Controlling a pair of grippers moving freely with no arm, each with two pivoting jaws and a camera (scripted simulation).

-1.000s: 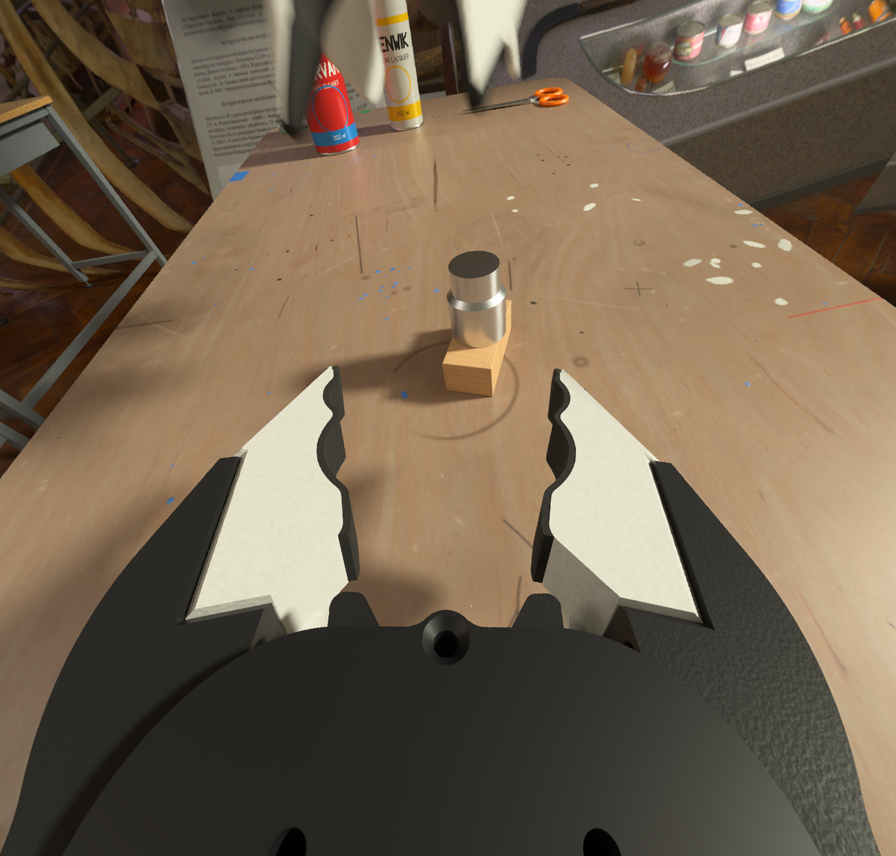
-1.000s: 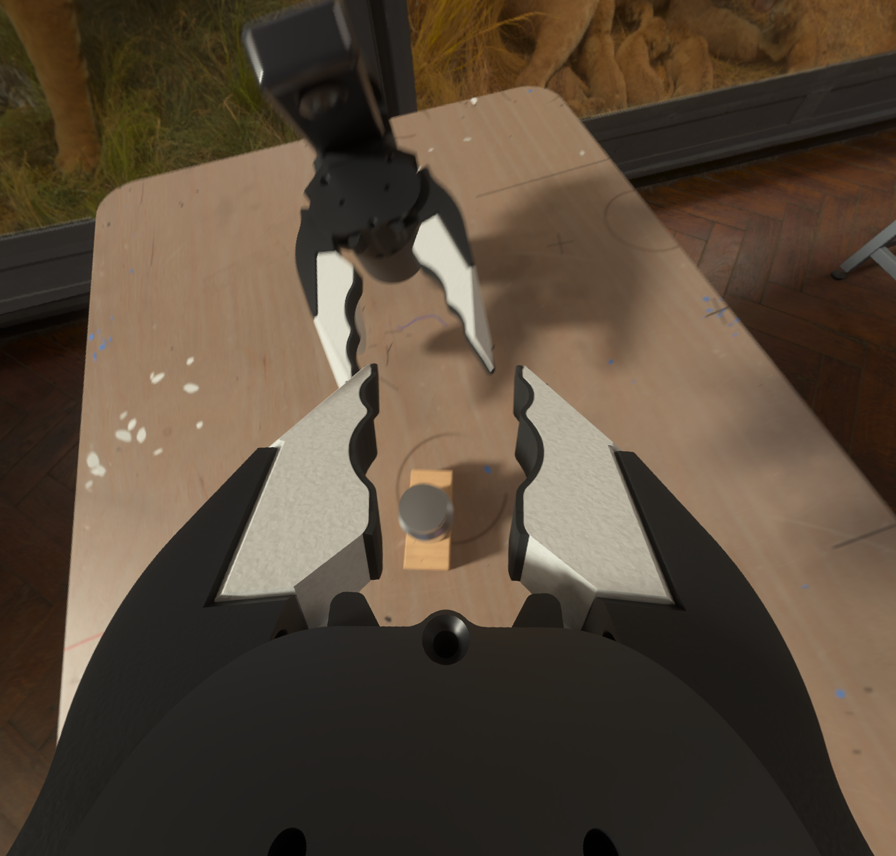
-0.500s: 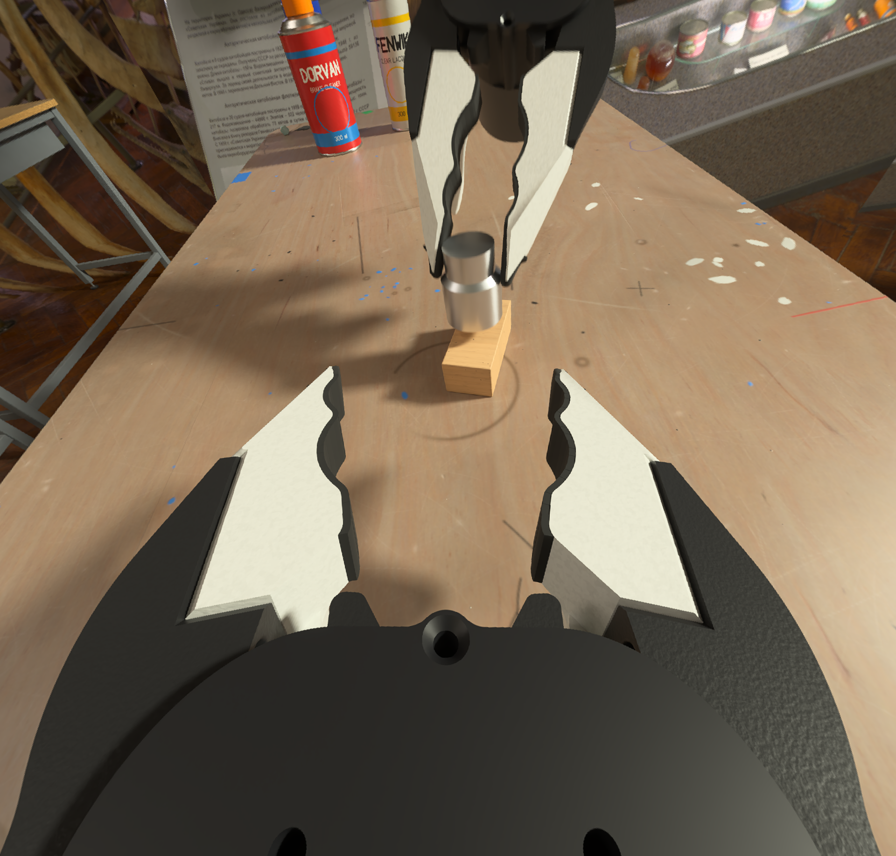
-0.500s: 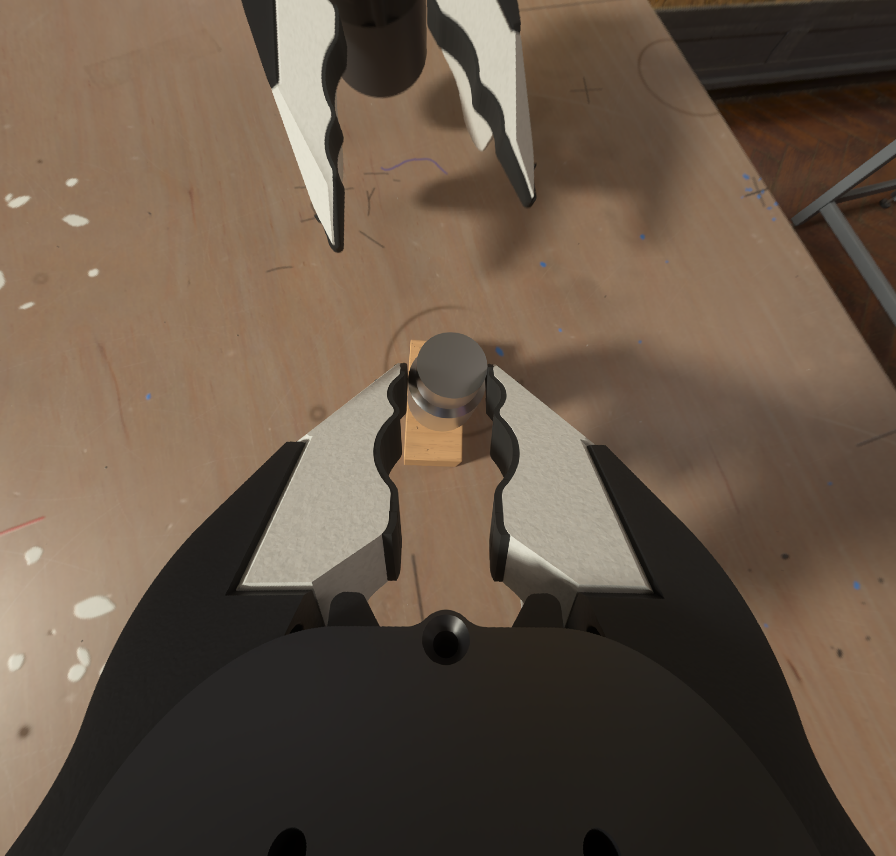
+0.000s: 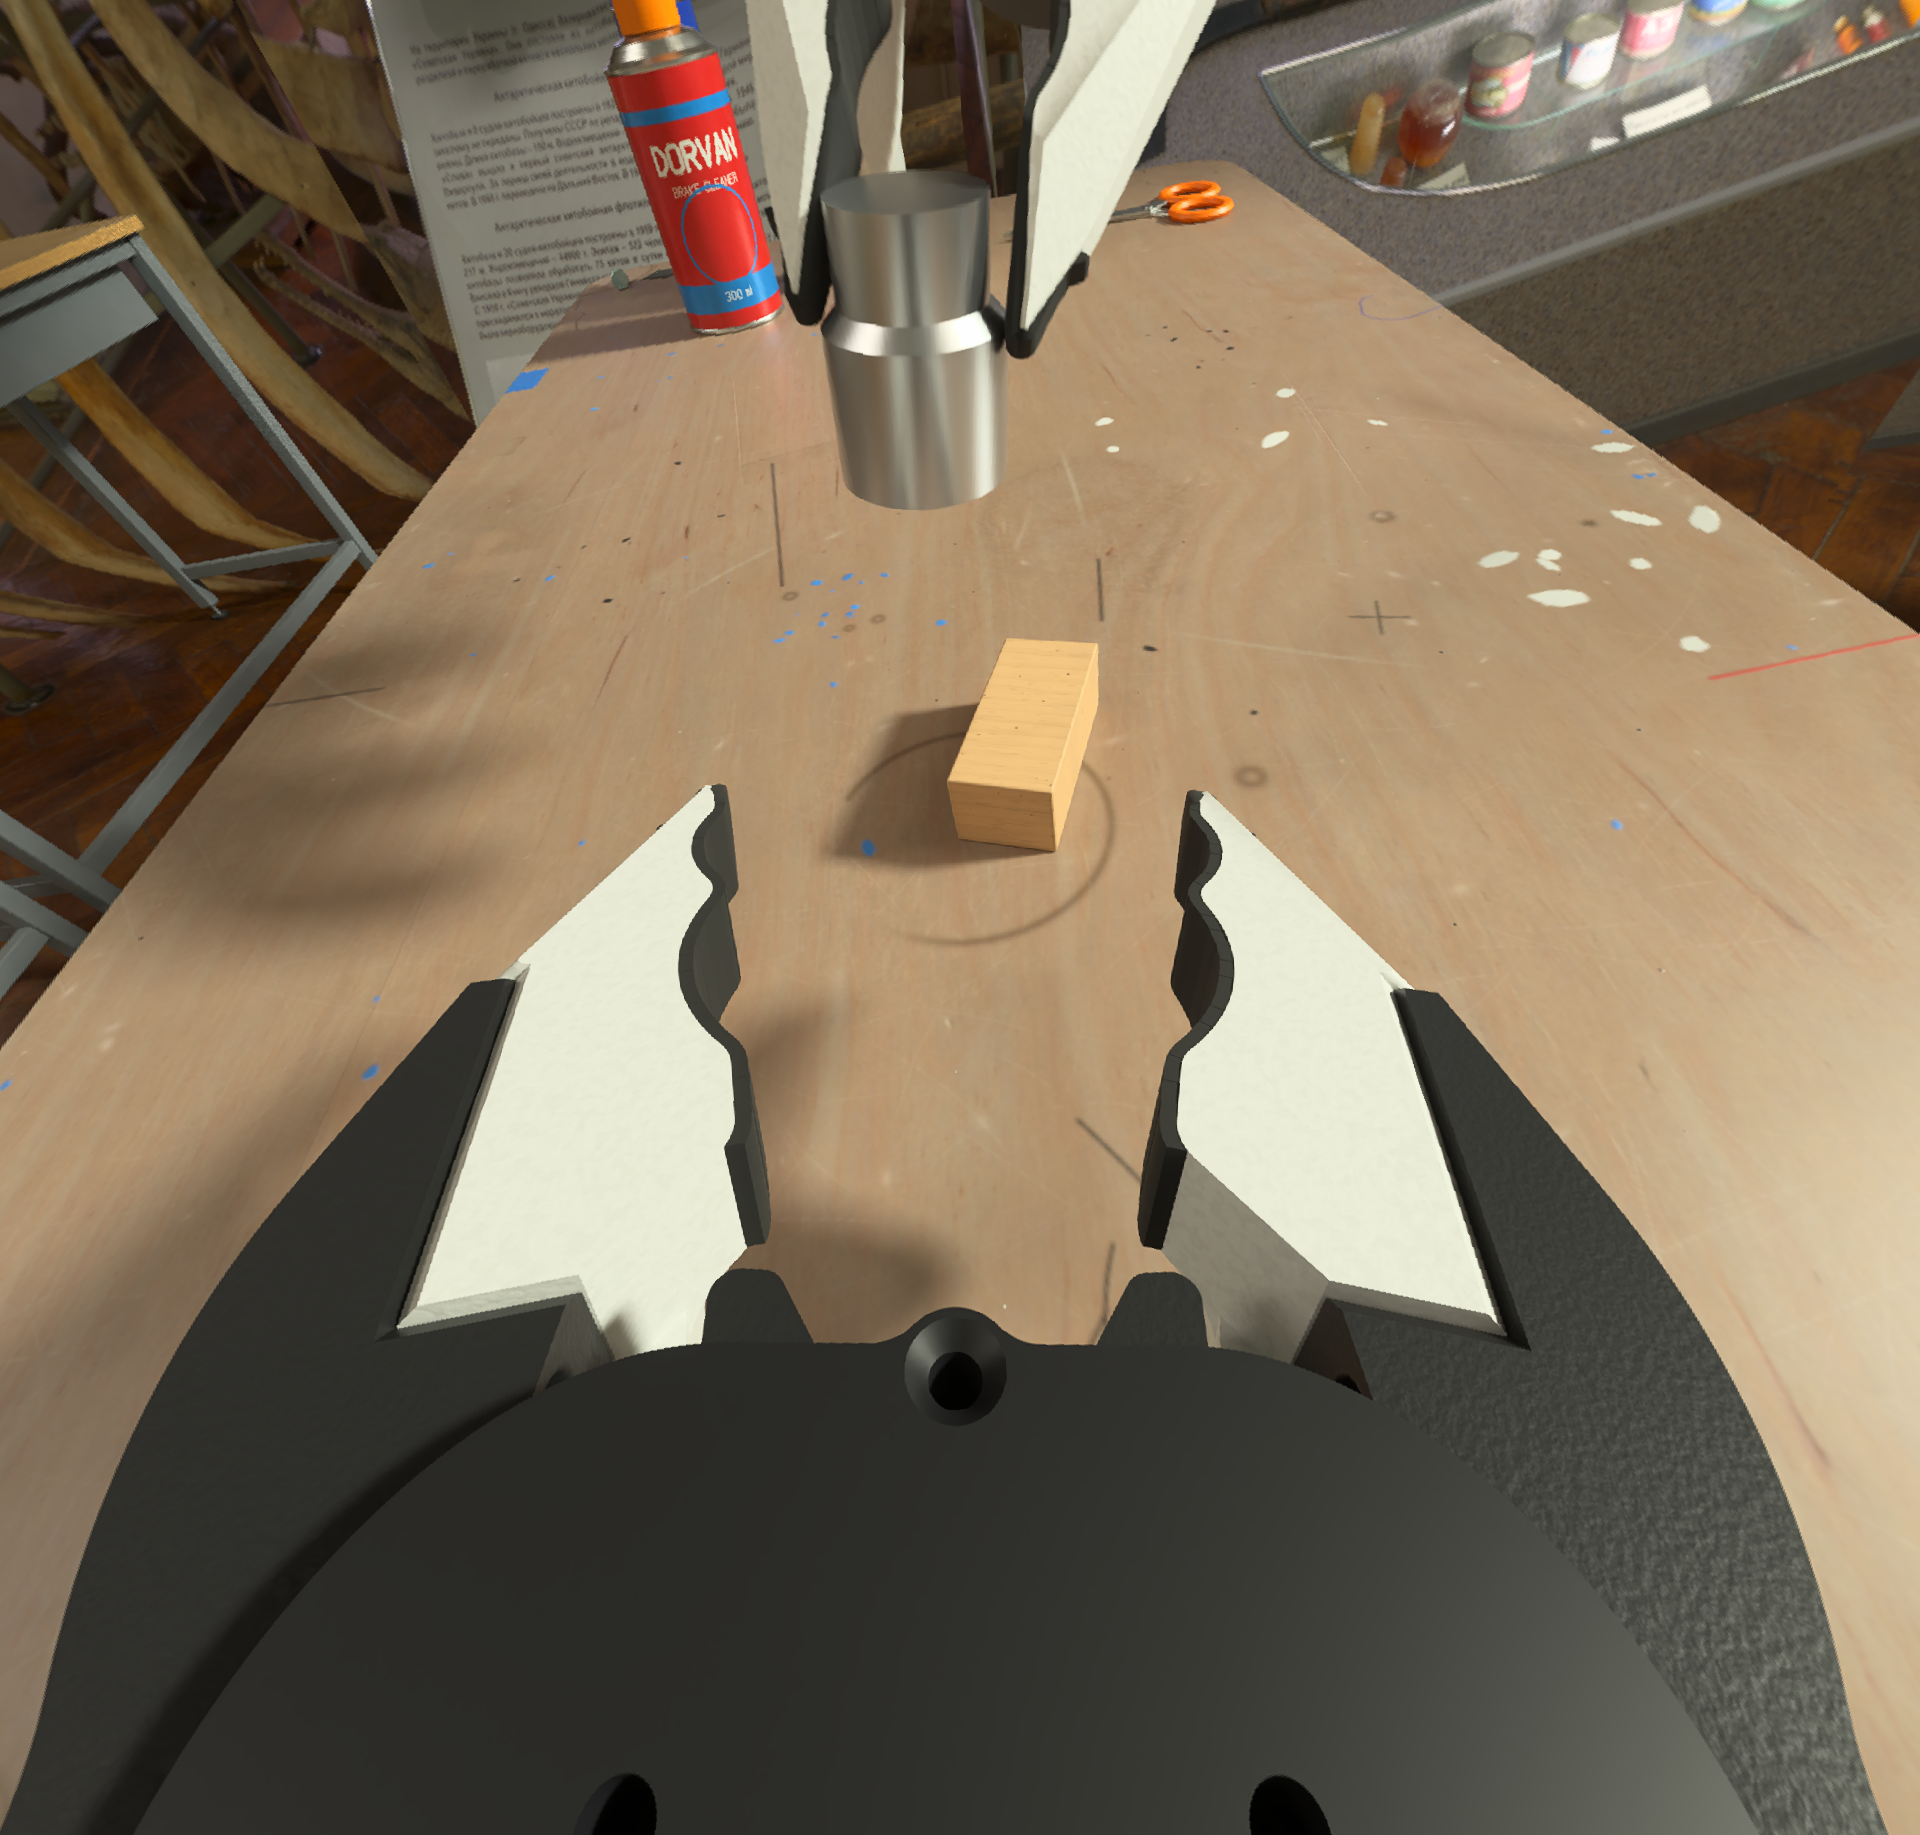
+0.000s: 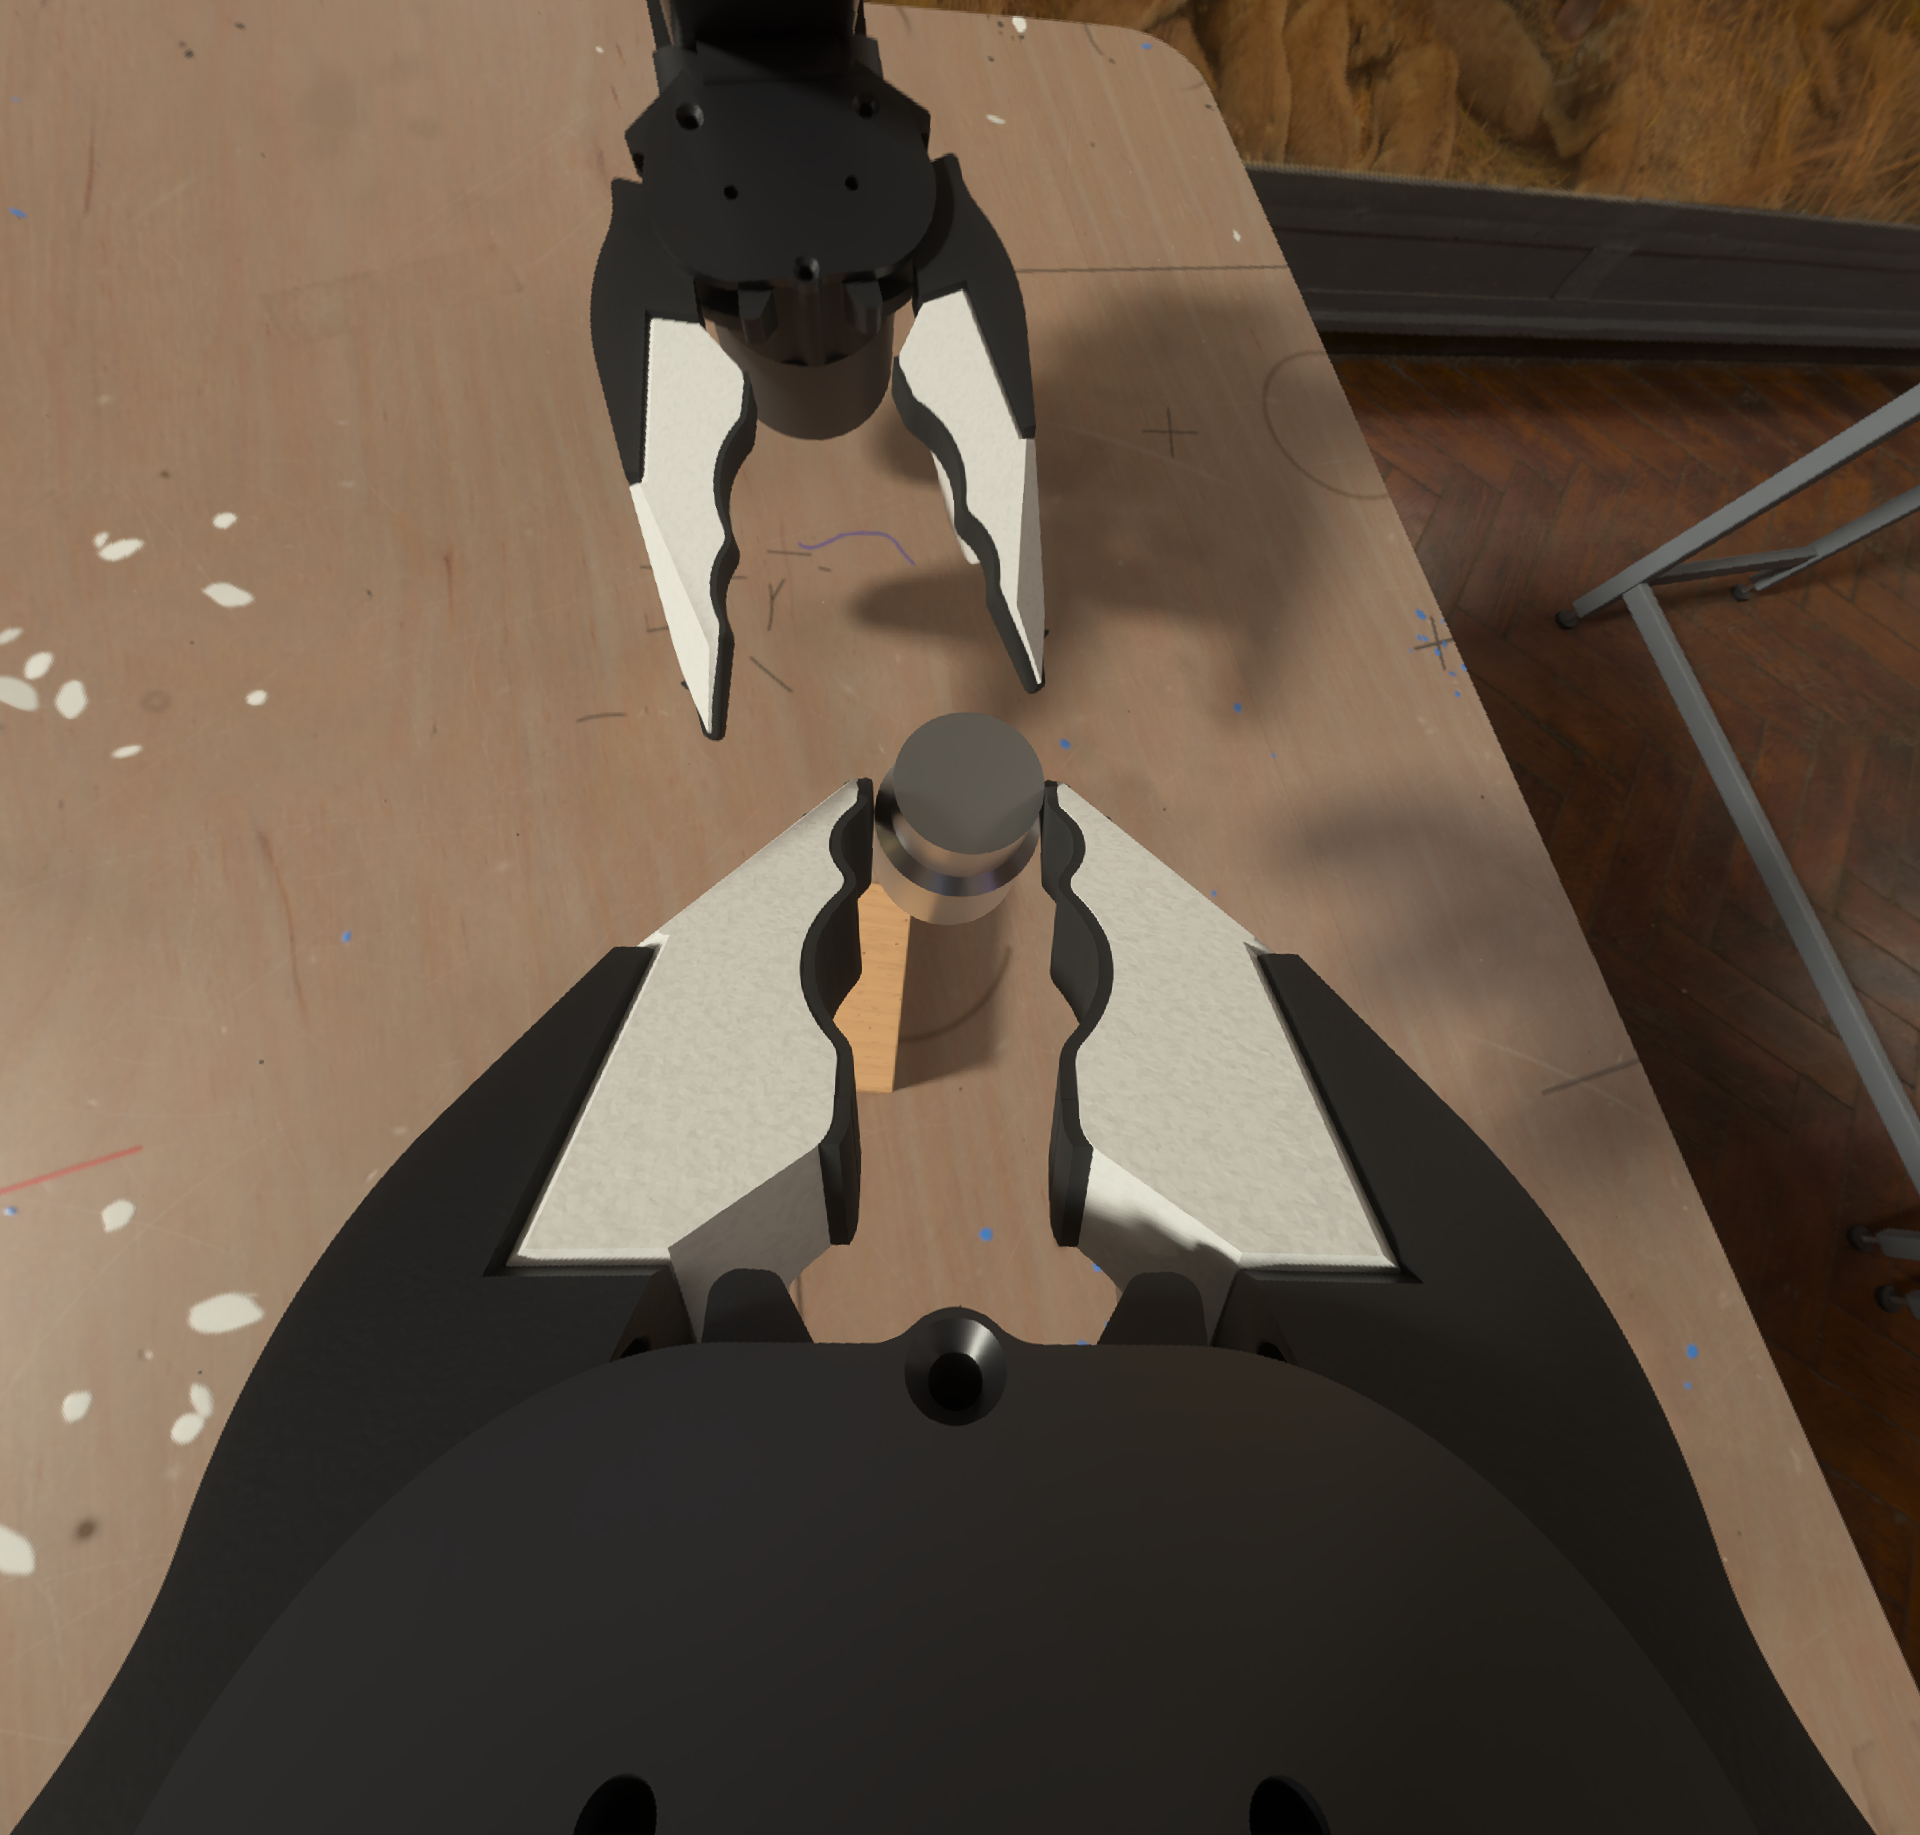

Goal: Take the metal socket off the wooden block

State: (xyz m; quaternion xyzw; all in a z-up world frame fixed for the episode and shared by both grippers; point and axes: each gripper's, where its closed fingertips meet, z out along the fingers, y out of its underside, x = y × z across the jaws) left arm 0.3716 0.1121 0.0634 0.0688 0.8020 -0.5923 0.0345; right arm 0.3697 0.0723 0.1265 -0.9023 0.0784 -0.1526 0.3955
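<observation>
The metal socket (image 5: 914,362) is a stepped steel cylinder. It hangs in the air, well above the table, with my right gripper (image 6: 958,798) shut on its narrow top. The socket also shows in the right wrist view (image 6: 961,819). The wooden block (image 5: 1027,743) lies bare on the table, below and in front of the socket; in the right wrist view the block (image 6: 871,1006) shows partly behind a finger. My left gripper (image 5: 954,798) is open and empty, low over the table just short of the block. It also shows in the right wrist view (image 6: 873,715).
A red spray can (image 5: 694,175) stands at the far end of the wooden table (image 5: 1455,954), beside a printed sign (image 5: 499,123). Orange scissors (image 5: 1184,203) lie at the far right. The table edge (image 6: 1558,850) drops to the floor on one side.
My right gripper came down over the socket, shut on its top and lifted it off the block. The block stayed on the table. My left gripper has not moved.
</observation>
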